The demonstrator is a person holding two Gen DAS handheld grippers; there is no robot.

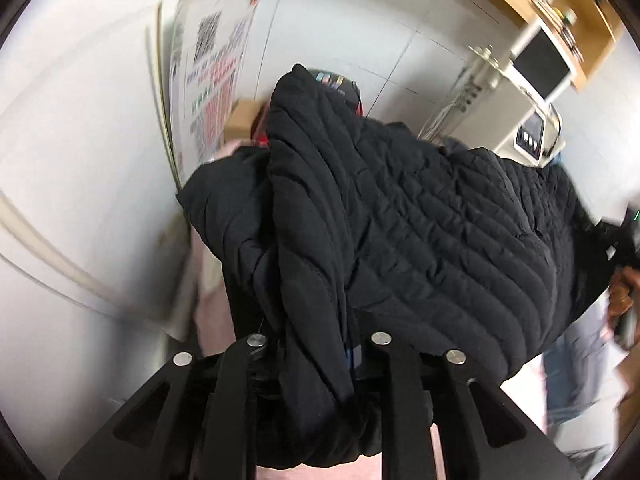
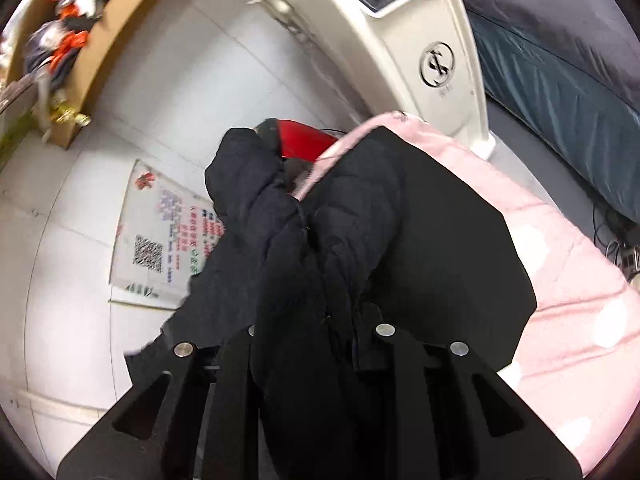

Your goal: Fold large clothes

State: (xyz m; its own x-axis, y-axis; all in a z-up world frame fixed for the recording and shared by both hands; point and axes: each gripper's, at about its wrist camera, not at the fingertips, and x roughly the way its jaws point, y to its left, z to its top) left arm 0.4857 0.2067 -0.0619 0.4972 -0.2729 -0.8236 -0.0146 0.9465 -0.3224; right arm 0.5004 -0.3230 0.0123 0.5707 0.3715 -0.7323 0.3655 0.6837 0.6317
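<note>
A black quilted puffer jacket (image 1: 420, 216) hangs lifted in the air and fills the middle of the left wrist view. My left gripper (image 1: 316, 344) is shut on a bunched fold of it; the fingertips are buried in the fabric. The same jacket (image 2: 320, 240) drapes over my right gripper (image 2: 316, 332), which is shut on another bunched fold, its tips hidden too. Below the jacket lies a pink cover with white dots (image 2: 568, 280). A hand (image 1: 622, 292) with the other gripper shows at the right edge of the left wrist view.
A beige machine with a button panel (image 2: 400, 12) stands close behind the pink surface. A poster with a QR code (image 2: 160, 240) lies on the white tiled floor. A wooden shelf (image 1: 560, 20) holds clutter. A dark blue cushion (image 2: 560, 72) lies at the right.
</note>
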